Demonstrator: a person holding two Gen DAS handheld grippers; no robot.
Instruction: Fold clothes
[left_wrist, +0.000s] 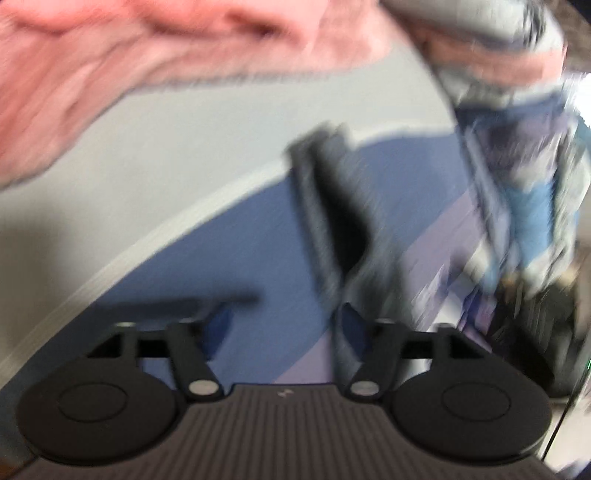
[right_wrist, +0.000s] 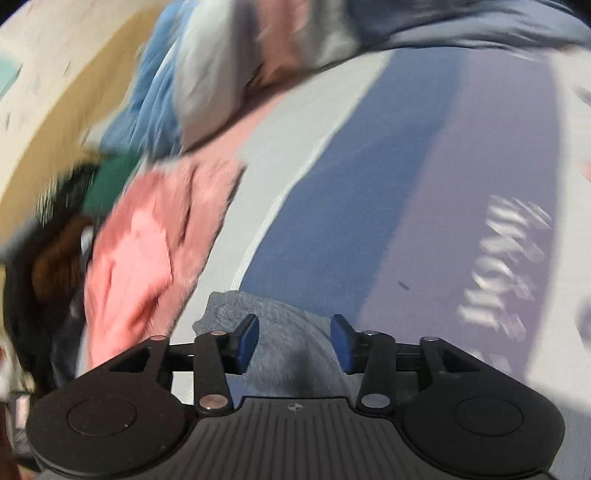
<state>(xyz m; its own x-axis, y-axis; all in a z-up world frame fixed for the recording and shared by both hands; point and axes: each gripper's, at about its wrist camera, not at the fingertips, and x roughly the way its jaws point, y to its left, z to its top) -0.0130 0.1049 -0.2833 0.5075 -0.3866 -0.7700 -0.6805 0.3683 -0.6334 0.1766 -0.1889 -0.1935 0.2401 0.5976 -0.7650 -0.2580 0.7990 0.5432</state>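
Your left gripper (left_wrist: 284, 258) is wide open: one finger is swung far out toward nine o'clock, the other stands up toward twelve, and nothing sits between them. The whole left view is smeared with blur. Under that gripper lies a striped sheet (left_wrist: 236, 258) in blue, pale grey and lilac bands. Up at ten to eleven o'clock, the pink garment (left_wrist: 110, 62) fills the corner, clear of your fingers. Over at one to three o'clock there's a jumbled pile of clothes (left_wrist: 517, 147) in grey, pink and blue, too blurred to sort out.

Now your right gripper (right_wrist: 294, 341): the blue pads (right_wrist: 248, 341) are spread apart, not pressing on anything. A grey garment (right_wrist: 280, 343) lies right below them, showing in the gap, and neither pad pinches it. From this view the pink garment (right_wrist: 155, 251) sits at nine o'clock on the pale band of the sheet (right_wrist: 351, 184), just beside a green cloth (right_wrist: 110, 181) at ten o'clock. The heap of clothes (right_wrist: 229, 66) runs across eleven to twelve o'clock. White lettering (right_wrist: 506, 266) shows on the lilac band at three o'clock, too smeared to read.
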